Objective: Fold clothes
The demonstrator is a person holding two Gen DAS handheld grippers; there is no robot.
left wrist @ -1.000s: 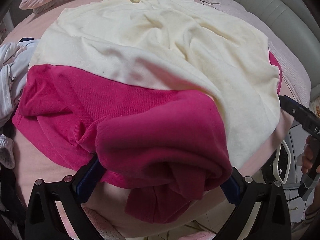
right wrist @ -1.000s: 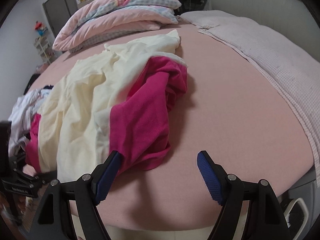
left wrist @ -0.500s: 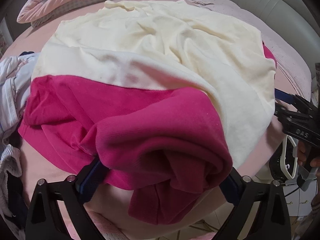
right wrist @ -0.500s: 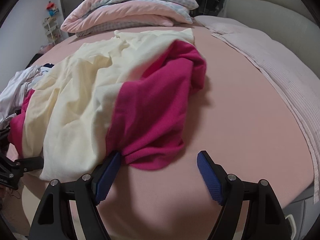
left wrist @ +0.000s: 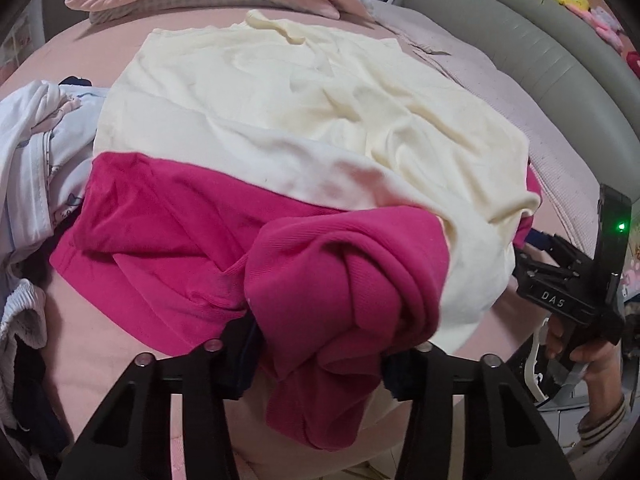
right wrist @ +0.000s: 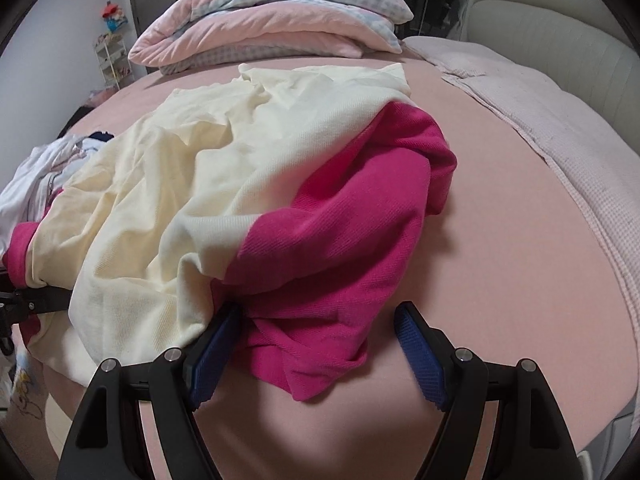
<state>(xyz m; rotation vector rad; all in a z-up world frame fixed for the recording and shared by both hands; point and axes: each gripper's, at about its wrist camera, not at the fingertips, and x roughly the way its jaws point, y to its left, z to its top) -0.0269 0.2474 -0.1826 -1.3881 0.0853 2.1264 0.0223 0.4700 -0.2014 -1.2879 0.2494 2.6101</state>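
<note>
A cream top (left wrist: 320,112) with magenta sleeves lies crumpled on the pink bed (right wrist: 500,280). In the left wrist view one magenta sleeve (left wrist: 340,280) is bunched between the jaws of my left gripper (left wrist: 316,360). Those jaws are closing and squeeze the bundle, and the cloth hides the pads. In the right wrist view the other magenta sleeve (right wrist: 352,232) lies between the blue pads of my right gripper (right wrist: 316,356). That gripper is open, with its left pad against the cloth and its right pad apart from it. A hand holds the right gripper (left wrist: 560,280) at the bed's edge.
A folded pink quilt (right wrist: 272,28) sits at the far end of the bed. A pile of white clothes (left wrist: 28,152) lies left of the top. A pale blanket (right wrist: 560,140) and a grey padded headboard (left wrist: 520,40) run along the right. The bed's near edge is just below both grippers.
My left gripper's jaws have narrowed around the bunched magenta sleeve and lifted it a little. The right gripper has moved in, so the other sleeve now lies between its open jaws.
</note>
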